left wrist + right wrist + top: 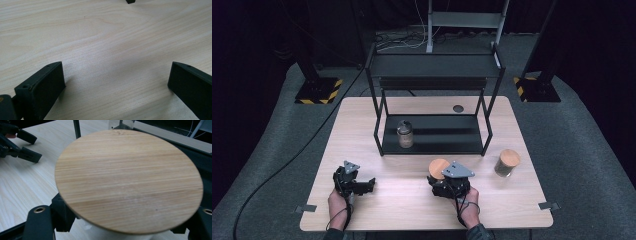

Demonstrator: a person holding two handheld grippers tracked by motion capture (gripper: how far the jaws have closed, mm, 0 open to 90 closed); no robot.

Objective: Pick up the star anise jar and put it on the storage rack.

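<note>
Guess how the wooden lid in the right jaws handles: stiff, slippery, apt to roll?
The wooden lid looks like a rigid flat disc, so probably stiff and light. Its smooth face may slip in the right gripper. Being round, it could roll if dropped on edge onto the table.

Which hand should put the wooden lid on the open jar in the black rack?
Right: the right gripper already clamps the wooden lid; the left gripper is open over bare table. The open jar stands ahead.

Table (362, 150): pale wood grain. Lid (127, 180): light brown, striped wood. Rack (432, 135): black. Floor bases (318, 91): yellow-black stripes.
</note>
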